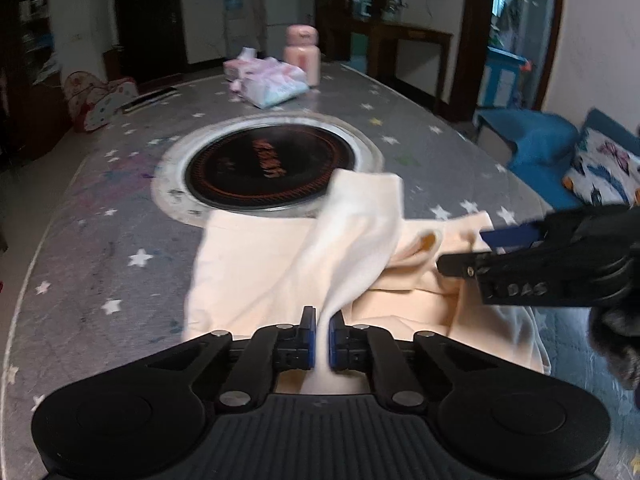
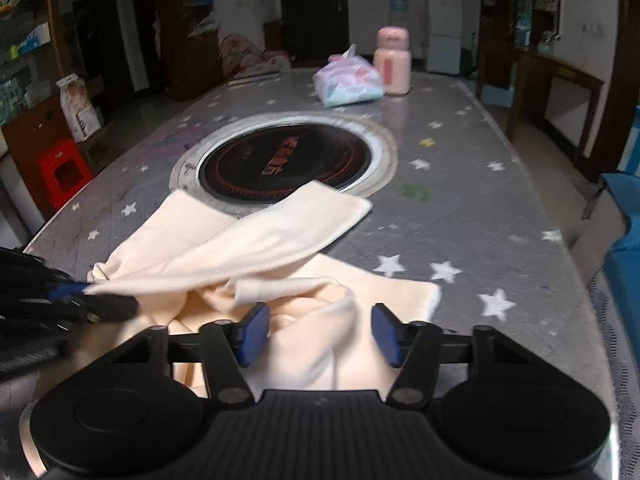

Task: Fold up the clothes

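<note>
Cream garment (image 1: pixel 280 264) lies rumpled on the starry table (image 1: pixel 100 240) beside the cooktop (image 1: pixel 272 170); our left gripper (image 1: pixel 322 338) pinches its sleeve, our right gripper (image 2: pixel 316 332) gapes empty, so we should draw the sleeve flat across the body without dragging.

White letters reading "DAS" stand on the side of the black two-finger right gripper (image 1: pixel 460 254), which reaches in from the right edge of the left wrist view. The round black glass hotplate (image 1: pixel 272 168) sunk into the grey star-patterned table, in the middle of the frame, bears orange-red characters across its centre, but they are too blurred to read in either view (image 2: pixel 280 160). Printing on the pastel soft tissue pack (image 2: pixel 348 84) and on the pink lidded plastic jar (image 2: pixel 393 60) in the upper middle is likewise too small to make out.
</note>
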The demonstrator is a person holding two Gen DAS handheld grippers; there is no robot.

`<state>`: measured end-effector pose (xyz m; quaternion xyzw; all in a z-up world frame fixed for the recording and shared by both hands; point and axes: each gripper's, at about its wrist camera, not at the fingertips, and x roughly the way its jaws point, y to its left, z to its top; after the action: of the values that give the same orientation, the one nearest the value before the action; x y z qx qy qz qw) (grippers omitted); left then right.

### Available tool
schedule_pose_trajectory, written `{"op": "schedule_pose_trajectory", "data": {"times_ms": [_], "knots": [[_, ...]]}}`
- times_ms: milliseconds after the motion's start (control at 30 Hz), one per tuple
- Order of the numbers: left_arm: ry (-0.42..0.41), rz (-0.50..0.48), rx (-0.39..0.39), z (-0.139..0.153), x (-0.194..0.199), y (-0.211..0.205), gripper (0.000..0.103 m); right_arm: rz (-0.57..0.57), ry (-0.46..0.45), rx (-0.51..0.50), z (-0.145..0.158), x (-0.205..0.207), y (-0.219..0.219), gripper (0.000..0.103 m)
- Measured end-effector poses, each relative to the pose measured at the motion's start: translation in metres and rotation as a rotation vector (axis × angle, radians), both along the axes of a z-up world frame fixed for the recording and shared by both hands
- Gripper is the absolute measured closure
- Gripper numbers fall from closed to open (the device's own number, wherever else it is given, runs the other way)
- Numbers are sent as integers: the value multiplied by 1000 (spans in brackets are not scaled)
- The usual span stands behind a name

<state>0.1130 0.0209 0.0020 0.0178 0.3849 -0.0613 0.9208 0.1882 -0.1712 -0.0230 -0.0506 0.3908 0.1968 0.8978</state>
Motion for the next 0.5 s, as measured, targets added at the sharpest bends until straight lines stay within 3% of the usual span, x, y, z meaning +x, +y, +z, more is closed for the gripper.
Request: {"op": "schedule_pose_trajectory", "data": {"times_ms": [67, 133, 200, 367, 500], "knots": [[-16, 34, -6, 6, -7, 12, 98, 4, 11, -6, -6, 3, 3, 71], [-33, 67, -11, 12, -15, 24, 98, -7, 9, 12, -7, 2, 1, 89], [-50, 103, -15, 18, -25, 35, 99, -17, 5, 36, -4, -2, -3, 95], [-101, 176, -36, 34, -57, 64, 100, -38, -79, 37, 16, -24, -19, 96], [-94, 171, -27, 37, -73, 75, 99, -55, -127, 44, 33, -48, -33, 96]]}}
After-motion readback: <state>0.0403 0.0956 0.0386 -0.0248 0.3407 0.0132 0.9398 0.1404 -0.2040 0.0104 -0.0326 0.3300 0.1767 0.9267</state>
